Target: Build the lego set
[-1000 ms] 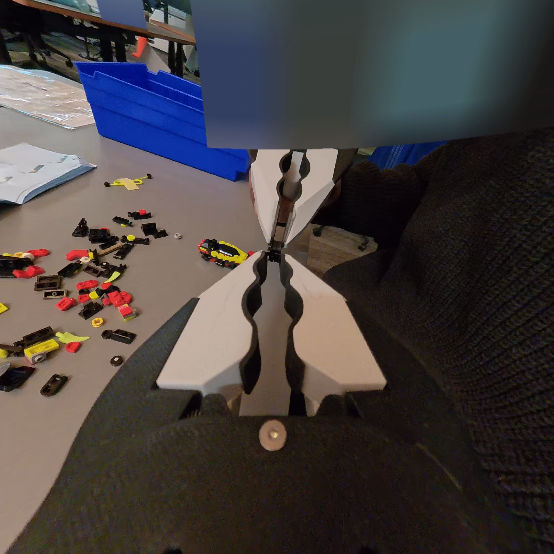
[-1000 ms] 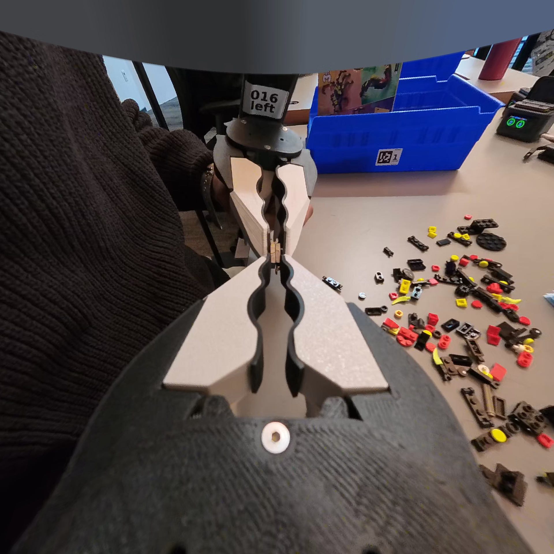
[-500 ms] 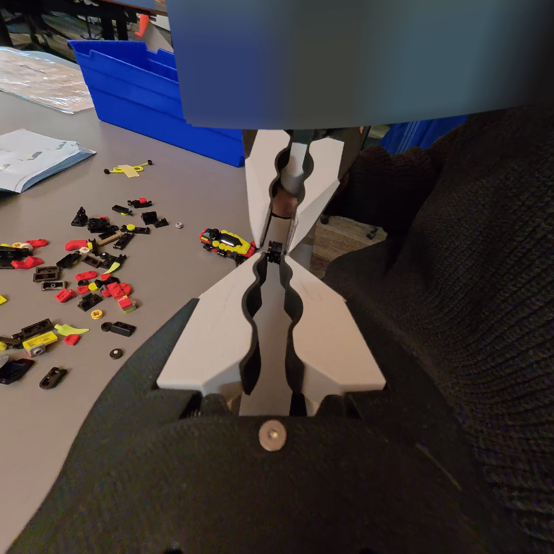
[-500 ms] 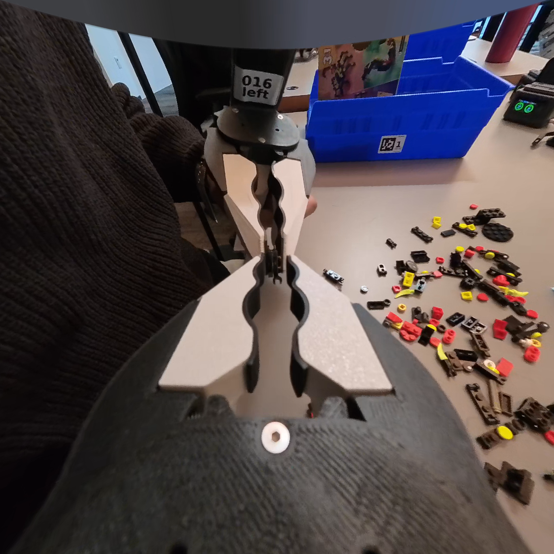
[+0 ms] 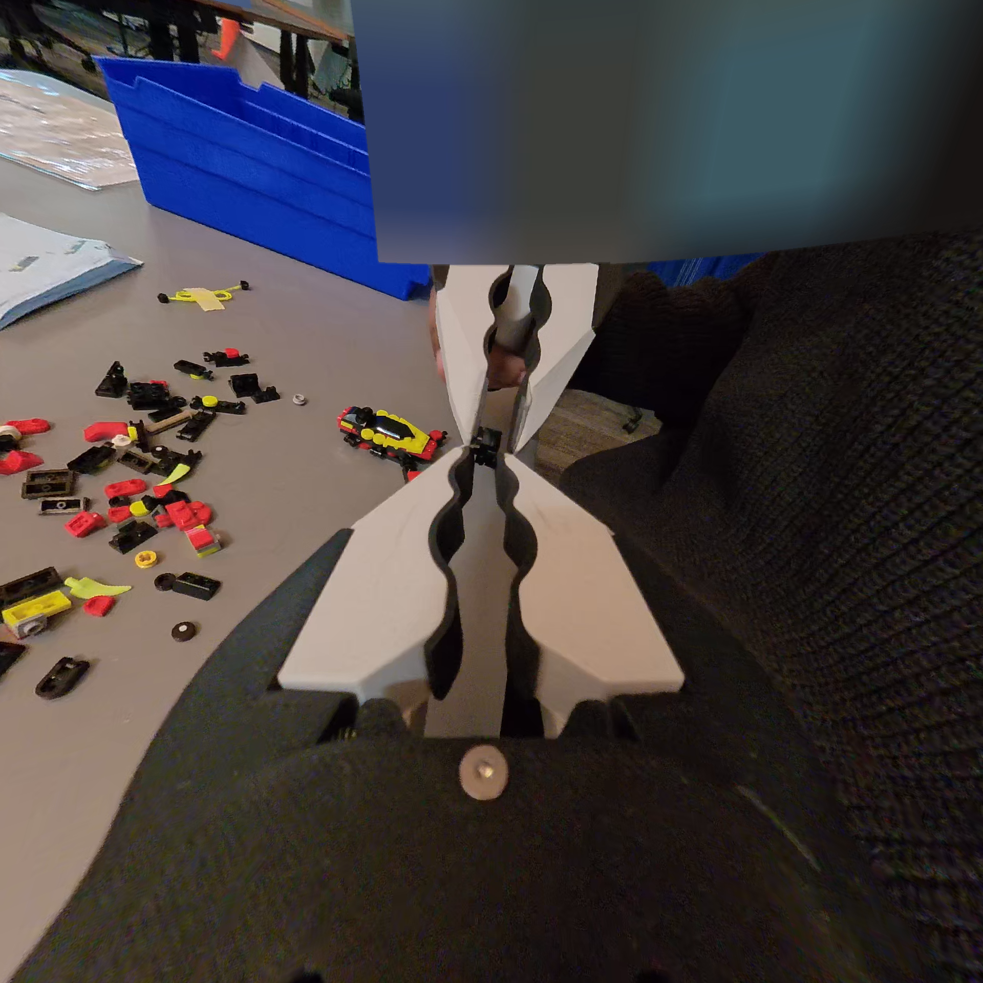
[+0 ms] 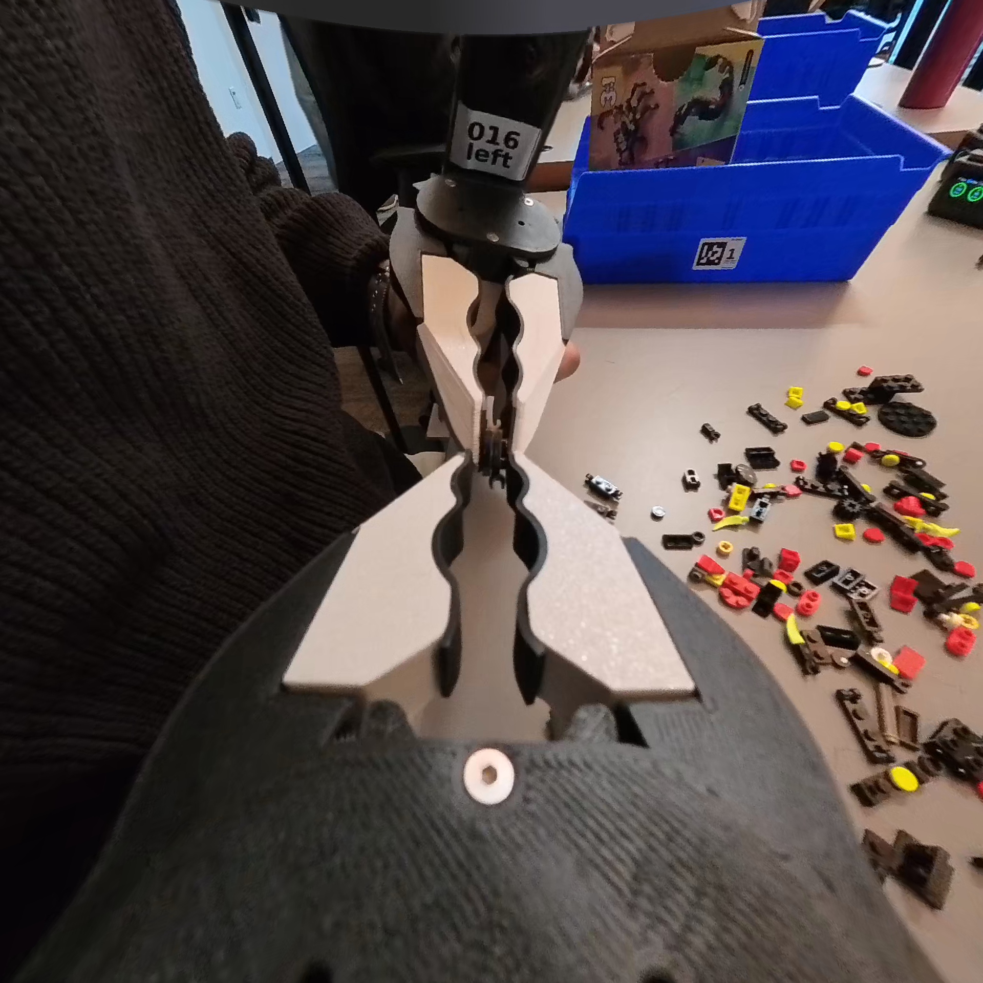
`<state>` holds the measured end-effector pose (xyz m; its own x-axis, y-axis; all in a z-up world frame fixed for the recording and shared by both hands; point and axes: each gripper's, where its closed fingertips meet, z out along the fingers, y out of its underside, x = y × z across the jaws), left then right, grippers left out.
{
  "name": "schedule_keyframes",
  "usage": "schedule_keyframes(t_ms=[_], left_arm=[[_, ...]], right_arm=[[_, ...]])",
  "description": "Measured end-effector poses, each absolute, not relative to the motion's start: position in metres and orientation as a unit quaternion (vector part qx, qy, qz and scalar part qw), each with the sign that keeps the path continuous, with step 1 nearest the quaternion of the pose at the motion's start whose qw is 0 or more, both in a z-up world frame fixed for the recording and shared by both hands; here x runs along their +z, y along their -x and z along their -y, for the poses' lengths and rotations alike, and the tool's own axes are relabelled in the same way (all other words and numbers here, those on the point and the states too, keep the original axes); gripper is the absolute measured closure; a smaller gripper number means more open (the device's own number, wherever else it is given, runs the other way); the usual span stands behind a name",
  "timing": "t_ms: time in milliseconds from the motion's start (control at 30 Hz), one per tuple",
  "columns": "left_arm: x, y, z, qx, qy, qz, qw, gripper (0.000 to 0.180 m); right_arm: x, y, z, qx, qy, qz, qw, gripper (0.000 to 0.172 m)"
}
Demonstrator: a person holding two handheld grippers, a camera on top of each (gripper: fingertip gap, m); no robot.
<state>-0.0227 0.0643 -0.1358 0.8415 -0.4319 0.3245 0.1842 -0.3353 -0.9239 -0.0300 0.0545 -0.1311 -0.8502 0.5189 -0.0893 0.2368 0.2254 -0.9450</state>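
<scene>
At the centre of the frame, two grippers meet tip to tip above a grey table (image 5: 319, 330). Our left gripper (image 5: 484, 452) is pinched shut on one small black piece (image 5: 486, 446). The right gripper (image 6: 492, 463), clamped a second ago, now has its fingers slightly apart around that piece, with a gap at one side. We count one part-built yellow-and-black car (image 5: 391, 435) at centre left, one blue bin (image 5: 239, 175) at upper left, and dozens of loose pieces (image 5: 133, 478).
</scene>
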Motion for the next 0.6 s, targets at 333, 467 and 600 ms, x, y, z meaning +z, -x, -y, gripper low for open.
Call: schedule_keyframes(t_ms=[333, 467, 600], left_arm=[[-0.1422, 0.0202, -0.0636, -0.265, 0.781, -0.091, 0.558, 0.176], [-0.1447, 0.0213, -0.0647, -0.257, 0.786, -0.090, 0.556, 0.176], [-0.1454, 0.0212, -0.0643, -0.259, 0.787, -0.090, 0.553, 0.176]], right_arm=[[-0.1383, 0.0286, -0.0551, 0.554, 0.243, 0.787, 0.120, 0.165], [-0.1409, 0.0296, -0.0562, 0.543, 0.246, 0.794, 0.123, 0.165], [-0.1418, 0.0296, -0.0562, 0.532, 0.246, 0.801, 0.124, 0.165]])
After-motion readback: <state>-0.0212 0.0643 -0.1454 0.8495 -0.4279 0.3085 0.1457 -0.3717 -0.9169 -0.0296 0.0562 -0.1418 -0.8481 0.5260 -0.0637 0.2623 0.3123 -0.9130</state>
